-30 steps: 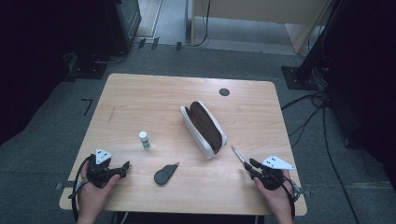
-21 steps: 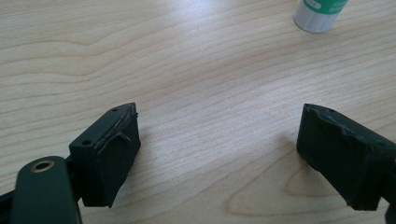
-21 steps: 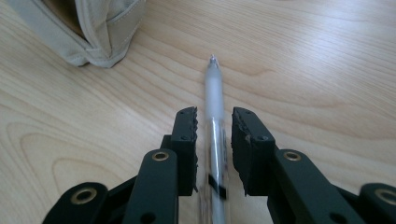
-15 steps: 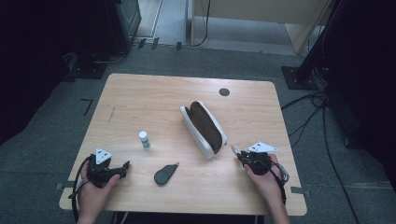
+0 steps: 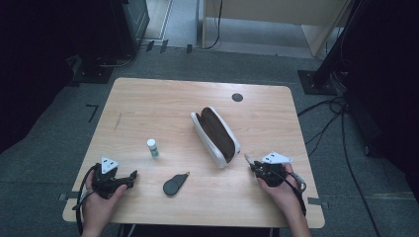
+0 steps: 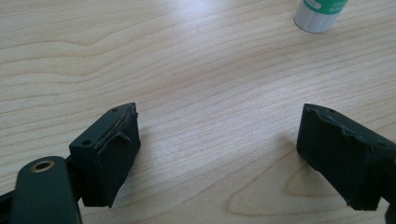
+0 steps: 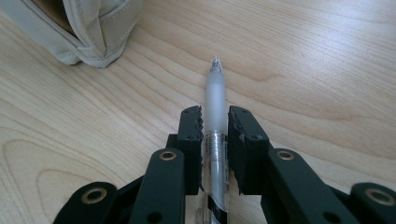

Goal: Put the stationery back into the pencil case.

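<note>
A clear-barrelled pen (image 7: 215,93) lies on the wooden table (image 5: 148,103) between the jaws of my right gripper (image 7: 215,116), which have just been closing and now press on it. Its tip points toward the open white pencil case (image 7: 88,28). In the high view the right gripper (image 5: 253,167) sits near the table's front right, just right of the pencil case (image 5: 217,136), with the pen (image 5: 248,160) sticking out ahead. My left gripper (image 5: 132,177) rests at the front left. Its jaws stand wide apart over bare wood (image 6: 219,140), with nothing between them.
A small glue stick (image 5: 153,147) with a green label stands upright left of the case, and is also at the top edge of the left gripper view (image 6: 322,11). A dark teardrop-shaped object (image 5: 174,184) lies near the front middle. A black disc (image 5: 237,97) sits near the table's far edge.
My right hand has slid left toward the pencil case with the pen in its jaws. The left hand has stayed where it was.
</note>
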### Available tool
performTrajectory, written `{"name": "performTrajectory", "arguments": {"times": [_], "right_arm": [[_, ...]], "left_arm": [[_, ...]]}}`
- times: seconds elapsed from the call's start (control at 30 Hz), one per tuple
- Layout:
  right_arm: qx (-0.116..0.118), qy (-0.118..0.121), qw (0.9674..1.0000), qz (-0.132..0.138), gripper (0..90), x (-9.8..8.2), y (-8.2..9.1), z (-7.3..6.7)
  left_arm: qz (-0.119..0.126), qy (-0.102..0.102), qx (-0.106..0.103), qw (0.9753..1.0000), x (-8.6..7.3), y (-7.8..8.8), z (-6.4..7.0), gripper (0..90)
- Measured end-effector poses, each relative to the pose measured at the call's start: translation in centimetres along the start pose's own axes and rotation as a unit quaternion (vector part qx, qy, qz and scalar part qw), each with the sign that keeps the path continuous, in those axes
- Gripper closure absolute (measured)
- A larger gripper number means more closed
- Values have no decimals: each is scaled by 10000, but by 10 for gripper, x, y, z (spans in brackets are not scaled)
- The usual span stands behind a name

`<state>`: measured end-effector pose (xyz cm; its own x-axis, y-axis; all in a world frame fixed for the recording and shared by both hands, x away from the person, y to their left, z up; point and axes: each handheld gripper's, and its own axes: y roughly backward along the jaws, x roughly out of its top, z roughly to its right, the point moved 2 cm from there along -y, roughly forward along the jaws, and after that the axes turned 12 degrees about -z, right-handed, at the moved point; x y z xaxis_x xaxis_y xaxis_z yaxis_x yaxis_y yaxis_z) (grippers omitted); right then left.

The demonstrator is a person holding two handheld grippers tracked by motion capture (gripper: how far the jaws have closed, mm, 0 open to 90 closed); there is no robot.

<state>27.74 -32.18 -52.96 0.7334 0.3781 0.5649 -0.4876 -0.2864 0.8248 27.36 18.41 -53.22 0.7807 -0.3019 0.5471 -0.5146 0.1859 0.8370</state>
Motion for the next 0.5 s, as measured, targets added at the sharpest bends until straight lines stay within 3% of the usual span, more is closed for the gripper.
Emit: {"name": "performTrajectory", "arguments": {"times": [0.2, 0.3, 0.5], "right_arm": [[-24, -211, 9998, 57, 802, -1, 0, -2], [-82, -130, 9997, 192, 804, -4, -1, -2], [-56, -497, 9985, 226, 805, -4, 2, -1]], "left_arm": [[0, 0, 0, 10000, 0, 0, 0, 133], [1, 0, 0, 10000, 0, 0, 0, 133], [-1, 0, -1, 10000, 0, 0, 0, 133]]}}
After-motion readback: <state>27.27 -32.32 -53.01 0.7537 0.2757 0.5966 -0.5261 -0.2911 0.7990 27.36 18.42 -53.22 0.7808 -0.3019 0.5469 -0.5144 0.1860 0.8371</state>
